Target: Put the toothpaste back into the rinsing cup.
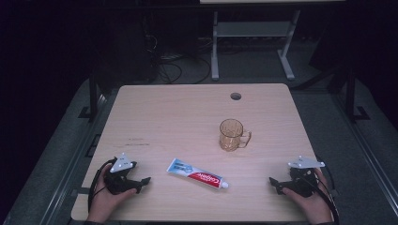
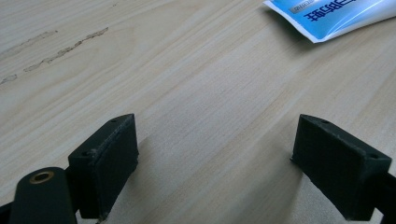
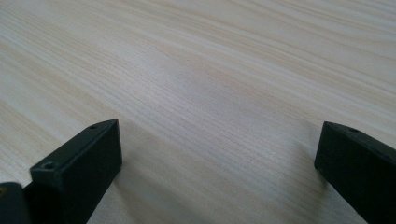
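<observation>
Toothpaste tube lies flat at the table's near edge, between your grippers, with the cup standing just behind it. Left gripper and right gripper both rest with jaws wide apart, holding nothing. Your risk: pinching the flat, slick tube off-centre could swing it, or squeeze out paste if the cap is loose.

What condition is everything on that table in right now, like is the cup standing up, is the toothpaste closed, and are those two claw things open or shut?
toothpaste tube: lying flat on the table, white cap on, untouched.
cup: upright, see-through amber, looks empty, handle toward the right.
left gripper: open, nothing between its jaws, resting at the table's near edge.
right gripper: open, nothing between its jaws, resting at the near edge.
table: light wood, with faint scuff marks.
</observation>
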Motion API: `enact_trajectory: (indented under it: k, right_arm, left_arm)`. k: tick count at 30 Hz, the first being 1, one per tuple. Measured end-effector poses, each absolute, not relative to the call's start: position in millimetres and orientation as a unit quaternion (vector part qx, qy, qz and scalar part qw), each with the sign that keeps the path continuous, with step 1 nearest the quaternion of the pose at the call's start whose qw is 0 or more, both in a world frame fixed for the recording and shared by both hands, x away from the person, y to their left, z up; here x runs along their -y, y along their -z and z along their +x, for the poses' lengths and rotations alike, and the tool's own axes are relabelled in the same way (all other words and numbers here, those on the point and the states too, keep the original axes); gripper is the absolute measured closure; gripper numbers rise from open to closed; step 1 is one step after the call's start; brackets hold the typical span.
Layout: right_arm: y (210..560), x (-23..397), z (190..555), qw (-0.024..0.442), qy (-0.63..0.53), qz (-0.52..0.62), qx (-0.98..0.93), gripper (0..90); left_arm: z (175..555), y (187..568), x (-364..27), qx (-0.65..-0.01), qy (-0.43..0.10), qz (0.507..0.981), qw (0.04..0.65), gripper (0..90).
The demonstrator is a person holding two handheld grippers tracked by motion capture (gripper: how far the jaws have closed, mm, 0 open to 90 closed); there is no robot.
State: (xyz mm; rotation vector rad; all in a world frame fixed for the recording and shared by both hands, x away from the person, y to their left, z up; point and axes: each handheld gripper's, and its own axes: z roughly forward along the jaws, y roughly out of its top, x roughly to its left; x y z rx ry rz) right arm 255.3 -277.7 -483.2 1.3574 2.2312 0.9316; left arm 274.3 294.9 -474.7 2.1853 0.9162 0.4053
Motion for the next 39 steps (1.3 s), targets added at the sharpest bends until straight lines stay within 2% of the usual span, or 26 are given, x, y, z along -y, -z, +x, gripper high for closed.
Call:
enact_trajectory:
  k: [17,18,19,20,22,30,35,39]
  right_arm:
    - [483,276,258,0.182,-0.331,0.478,-0.793,1.5]
    - [483,276,257,0.184,-0.333,0.479,-0.791,5.2]
    - [482,276,255,0.187,-0.341,0.476,-0.789,14.2]
    - [482,276,253,0.189,-0.349,0.468,-0.789,17.8]
    - [481,276,252,0.188,-0.349,0.468,-0.79,18.5]
    - [475,277,250,0.17,-0.365,0.456,-0.794,37.9]
    - [472,275,248,0.162,-0.37,0.445,-0.799,42.0]
    - [470,272,247,0.157,-0.378,0.433,-0.803,48.9]
  left_arm:
    - [275,475,-295,-0.356,-0.154,0.848,0.362,13.0]
    - [275,475,-294,-0.356,-0.155,0.847,0.362,13.1]
    - [275,475,-294,-0.356,-0.155,0.847,0.362,13.0]
    - [275,475,-294,-0.356,-0.155,0.848,0.361,13.0]
    - [275,475,-294,-0.356,-0.155,0.848,0.361,13.0]
    - [275,475,-294,-0.355,-0.155,0.848,0.361,13.1]
    - [275,475,-294,-0.356,-0.156,0.847,0.362,13.3]
    - [275,475,-294,-0.358,-0.157,0.847,0.361,13.8]
